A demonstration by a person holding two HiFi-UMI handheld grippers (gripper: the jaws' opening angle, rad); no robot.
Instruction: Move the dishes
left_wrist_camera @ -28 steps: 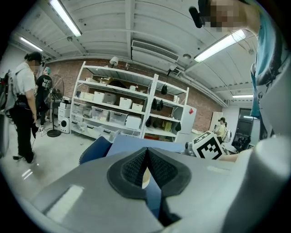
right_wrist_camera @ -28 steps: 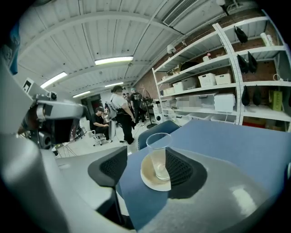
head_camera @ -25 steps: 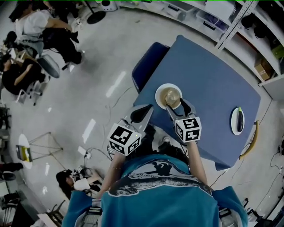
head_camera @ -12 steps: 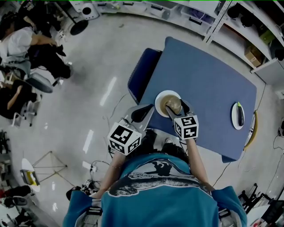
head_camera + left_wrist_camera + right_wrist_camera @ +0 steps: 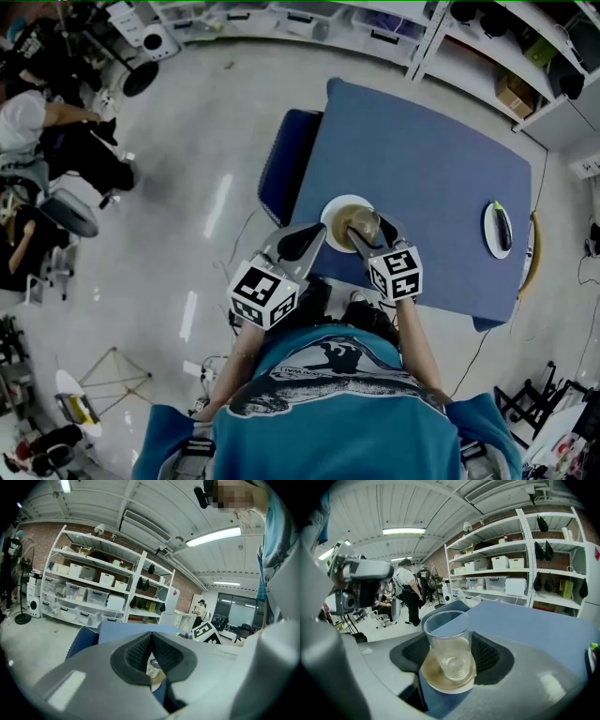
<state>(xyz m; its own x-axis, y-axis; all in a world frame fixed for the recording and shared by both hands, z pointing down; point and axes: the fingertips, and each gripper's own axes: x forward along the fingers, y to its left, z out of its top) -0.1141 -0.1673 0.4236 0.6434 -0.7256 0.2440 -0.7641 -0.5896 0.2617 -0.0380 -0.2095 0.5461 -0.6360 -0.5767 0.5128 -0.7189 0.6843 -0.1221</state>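
**Spotter:** Left gripper (image 5: 309, 234) first. Its jaws are pressed together on nothing. It hangs off the near-left edge of the blue-topped table (image 5: 422, 159), just where it hung a second ago. You are not using it.

**Checker:** Agreed. Next over, the round tan plate with a white rim (image 5: 330, 214) sits close to that near edge. The clear, tapered drinking glass (image 5: 446, 644) stands upright on it. Your right gripper (image 5: 375, 230) has its jaws drawn in to the glass's width. A pad lies tight along each wall, and no blue shows between pad and glass.

**Spotter:** What changes over the last second is mostly your head. The table swings round in the head view and the room slides past. The tan plate keeps its spacing from the small white plate (image 5: 490, 234) at the far right, the one carrying a dark aubergine-like vegetable (image 5: 503, 230). So I judge that nothing has travelled yet.

**Checker:** One small thing: your right gripper sits a touch closer over the tan plate than it did. That reads to me as you settling the grasp, not lifting.

**Spotter:** So the moving of the dishes is only at its start. If you lift by the glass, I expect the tan plate to stay behind. Watch that the glass does not drag it toward the table edge.
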